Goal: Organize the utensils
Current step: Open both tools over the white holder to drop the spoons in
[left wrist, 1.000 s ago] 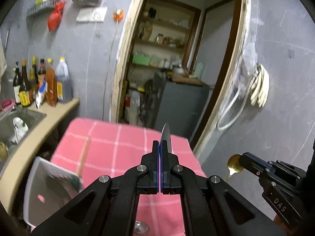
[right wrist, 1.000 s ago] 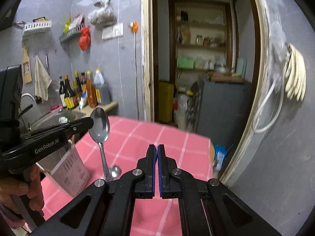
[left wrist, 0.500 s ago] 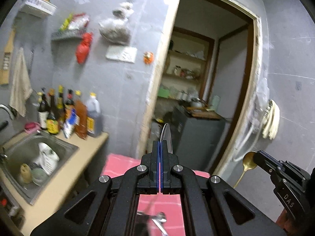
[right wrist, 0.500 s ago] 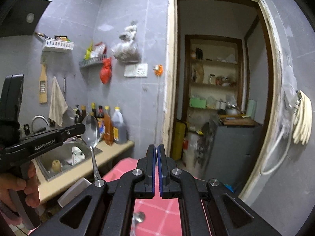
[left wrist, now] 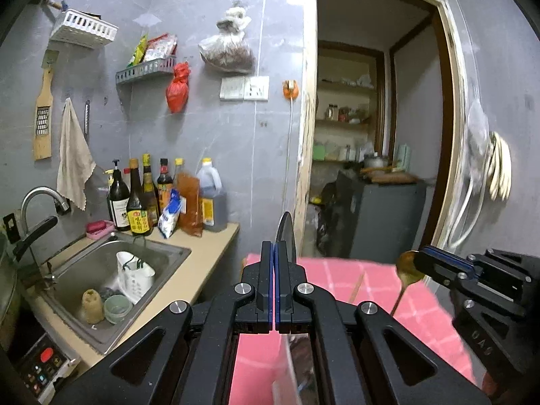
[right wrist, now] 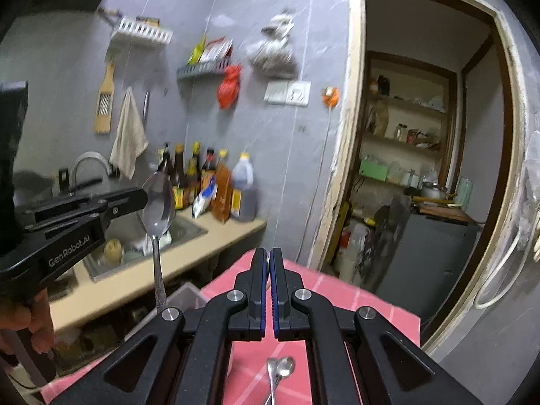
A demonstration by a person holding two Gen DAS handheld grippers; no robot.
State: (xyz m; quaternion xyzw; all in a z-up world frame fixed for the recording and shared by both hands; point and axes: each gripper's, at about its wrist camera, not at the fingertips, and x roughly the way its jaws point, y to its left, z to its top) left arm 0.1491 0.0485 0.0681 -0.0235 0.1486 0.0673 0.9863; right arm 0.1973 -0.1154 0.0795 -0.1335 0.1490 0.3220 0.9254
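Two grippers, each carrying one utensil. Left gripper (left wrist: 274, 253), frame centre: jaws clamped on silver spoon (right wrist: 158, 204), bowl up, handle hanging down, long axis near vertical. Right gripper (right wrist: 269, 263): jaws pinched on gold spoon (left wrist: 407, 268) at lower right, bowl up, handle slanting down-left. More spoons (right wrist: 280, 369) lie on pink checked surface (left wrist: 341, 270), bottom centre. White bin (right wrist: 189, 298) at surface's left edge likely target. Advice: keep grip firm, lower handle-first, one spoon at time, avoid knocking together.
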